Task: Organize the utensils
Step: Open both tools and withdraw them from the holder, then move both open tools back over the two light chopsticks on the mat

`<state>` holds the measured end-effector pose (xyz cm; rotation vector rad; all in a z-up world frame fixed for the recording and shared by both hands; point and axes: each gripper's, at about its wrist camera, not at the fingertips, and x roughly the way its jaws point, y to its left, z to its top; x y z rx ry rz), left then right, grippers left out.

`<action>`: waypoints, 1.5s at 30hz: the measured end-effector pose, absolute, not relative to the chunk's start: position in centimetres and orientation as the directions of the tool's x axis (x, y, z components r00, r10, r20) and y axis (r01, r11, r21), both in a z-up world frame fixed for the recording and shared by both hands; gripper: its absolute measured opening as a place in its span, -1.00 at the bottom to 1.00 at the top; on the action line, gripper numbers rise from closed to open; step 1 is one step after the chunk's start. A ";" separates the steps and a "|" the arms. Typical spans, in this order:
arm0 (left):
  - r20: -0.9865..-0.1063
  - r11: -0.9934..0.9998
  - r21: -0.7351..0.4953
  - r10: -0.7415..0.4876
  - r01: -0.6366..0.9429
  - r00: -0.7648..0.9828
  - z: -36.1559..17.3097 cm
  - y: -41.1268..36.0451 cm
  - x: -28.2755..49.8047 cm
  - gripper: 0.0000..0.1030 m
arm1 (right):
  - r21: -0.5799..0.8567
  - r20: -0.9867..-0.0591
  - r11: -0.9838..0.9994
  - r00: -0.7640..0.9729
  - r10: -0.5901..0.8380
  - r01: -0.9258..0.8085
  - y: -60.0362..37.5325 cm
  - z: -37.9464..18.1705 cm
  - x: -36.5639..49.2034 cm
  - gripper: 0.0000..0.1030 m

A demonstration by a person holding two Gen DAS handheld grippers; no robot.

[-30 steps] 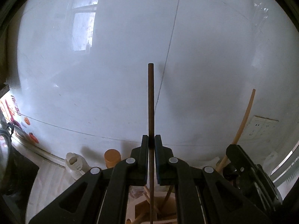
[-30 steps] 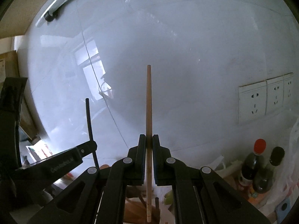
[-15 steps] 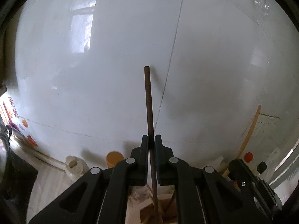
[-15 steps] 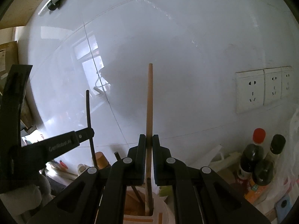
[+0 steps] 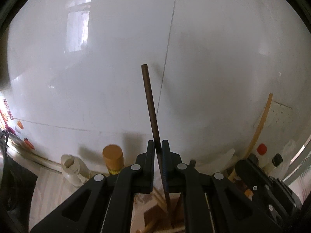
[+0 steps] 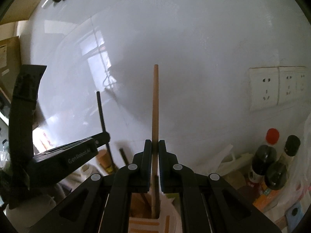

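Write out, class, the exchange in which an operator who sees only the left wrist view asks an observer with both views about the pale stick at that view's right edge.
Operator: Is the pale stick gripped, or only leaning there?
Observer: Gripped. The right tongs are shut on it, and it stands upright.
Operator: Where does its lower end go?
Observer: It reaches down into a slot of the holder, which is white with orange stripes.
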<state>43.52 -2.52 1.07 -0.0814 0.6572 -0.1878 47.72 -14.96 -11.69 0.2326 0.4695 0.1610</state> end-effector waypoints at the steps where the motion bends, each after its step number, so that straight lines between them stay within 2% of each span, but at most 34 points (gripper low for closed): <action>1: -0.606 0.980 -0.136 -0.201 0.149 0.770 1.2 -2.5 43.3 -0.83 | 0.261 -0.434 0.959 0.874 0.220 -0.112 -14.9 -11.7 47.7 -0.86; 3: -0.615 0.981 -0.133 -0.196 0.145 0.764 1.9 -2.3 42.7 -0.72 | 0.272 -0.450 0.954 0.859 0.244 -0.128 -15.1 -11.5 47.6 -0.85; 5: -0.611 0.982 -0.134 -0.188 0.133 0.769 2.7 -1.7 42.0 -0.35 | 0.291 -0.454 0.947 0.851 0.264 -0.139 -15.4 -11.3 47.4 -0.85; 7: -0.598 0.983 -0.152 -0.175 0.104 0.782 3.7 -0.8 41.1 0.63 | 0.307 -0.462 0.943 0.846 0.266 -0.129 -16.1 -10.8 47.0 -0.77; 9: -0.578 0.981 -0.176 -0.167 0.078 0.799 4.6 0.4 40.1 0.88 | 0.329 -0.461 0.937 0.847 0.265 -0.114 -16.9 -10.2 46.4 -0.43; 11: -0.581 0.985 -0.164 -0.137 0.050 0.803 5.3 0.6 39.4 0.90 | 0.355 -0.456 0.928 0.845 0.281 -0.117 -17.8 -9.5 45.8 -0.23; 12: -0.584 0.987 -0.156 -0.125 0.041 0.802 5.7 0.8 38.9 1.00 | 0.362 -0.454 0.925 0.846 0.280 -0.112 -18.1 -9.1 45.4 -0.09; 18: -0.620 0.998 -0.063 -0.036 -0.004 0.784 5.6 0.2 34.8 1.00 | 0.377 -0.468 0.924 0.848 0.249 -0.063 -20.9 -6.8 42.0 0.49; 19: -0.626 0.998 -0.063 -0.037 -0.003 0.779 5.3 0.1 34.1 1.00 | 0.373 -0.478 0.927 0.847 0.231 -0.042 -21.5 -6.6 41.0 0.50; 25: -0.716 0.999 -0.051 -0.038 0.003 0.697 0.5 -1.1 29.8 1.00 | 0.321 -0.590 0.943 0.798 0.124 0.091 -25.1 -8.5 35.6 0.52; 31: -0.825 0.999 -0.017 -0.034 0.035 0.564 -6.5 -4.5 26.5 1.00 | 0.277 -0.742 0.931 0.669 0.050 0.238 -29.8 -14.6 30.2 0.52; 37: -0.898 0.995 0.023 -0.024 0.102 0.439 -13.2 -8.9 25.2 1.00 | 0.219 -0.863 0.896 0.506 -0.008 0.387 -35.8 -21.3 26.0 0.51; 40: -0.928 0.987 0.051 -0.010 0.153 0.372 -16.1 -11.5 24.5 1.00 | 0.210 -0.911 0.878 0.413 0.015 0.431 -37.9 -25.2 24.8 0.44; 45: -0.951 0.971 0.090 0.018 0.222 0.307 -19.9 -14.5 23.6 1.00 | 0.203 -0.954 0.878 0.289 0.078 0.433 -38.2 -31.4 24.2 0.06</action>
